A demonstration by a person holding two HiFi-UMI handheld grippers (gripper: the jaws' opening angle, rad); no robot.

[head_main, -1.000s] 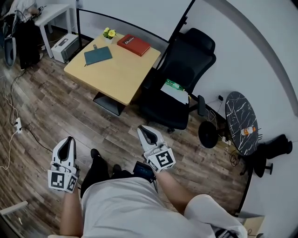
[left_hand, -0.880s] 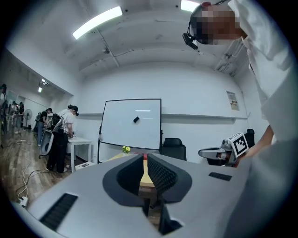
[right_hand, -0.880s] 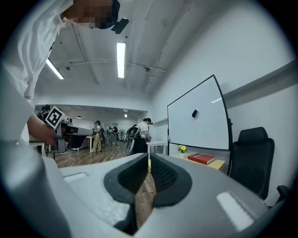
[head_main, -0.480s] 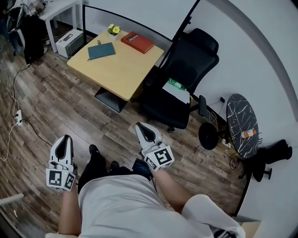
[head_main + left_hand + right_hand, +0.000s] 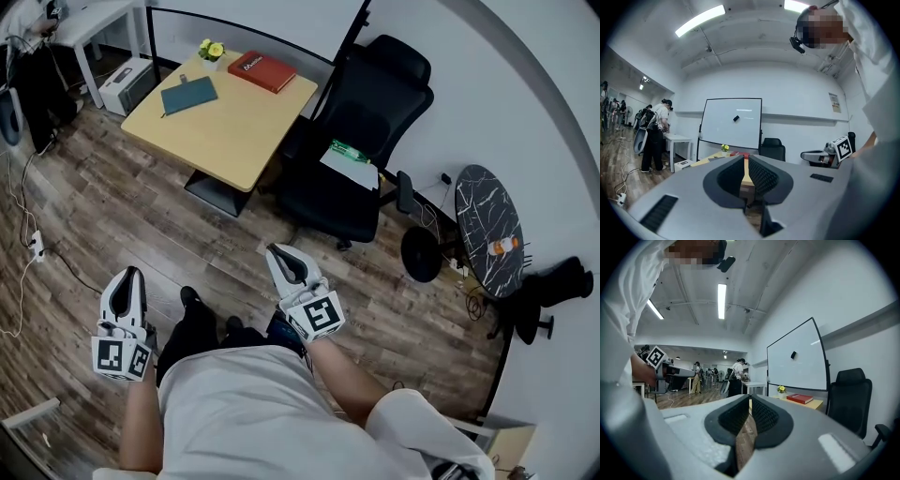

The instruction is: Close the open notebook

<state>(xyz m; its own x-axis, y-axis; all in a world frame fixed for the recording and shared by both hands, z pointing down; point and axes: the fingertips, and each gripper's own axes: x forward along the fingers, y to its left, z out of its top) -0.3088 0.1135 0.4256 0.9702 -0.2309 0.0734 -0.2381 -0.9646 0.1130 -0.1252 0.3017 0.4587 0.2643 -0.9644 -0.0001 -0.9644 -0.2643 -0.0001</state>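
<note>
Standing well back from the surface (image 5: 230, 141), left gripper (image 5: 127, 277) and right gripper (image 5: 277, 251) clenched empty
Teal notebook (image 5: 189, 95) lies flat, seemingly shut, beside a red book (image 5: 263, 71); nothing looks left to close

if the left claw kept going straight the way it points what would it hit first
Probably the wooden table: the shut left claw points level across the floor toward it, though depth is unclear.

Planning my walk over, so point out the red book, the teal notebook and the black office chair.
Red hardcover book (image 5: 265, 71): head view, cover's middle.
Flat teal notebook (image 5: 188, 95): head view, cover's middle.
Black office chair (image 5: 375, 108): head view, its backrest.
</note>
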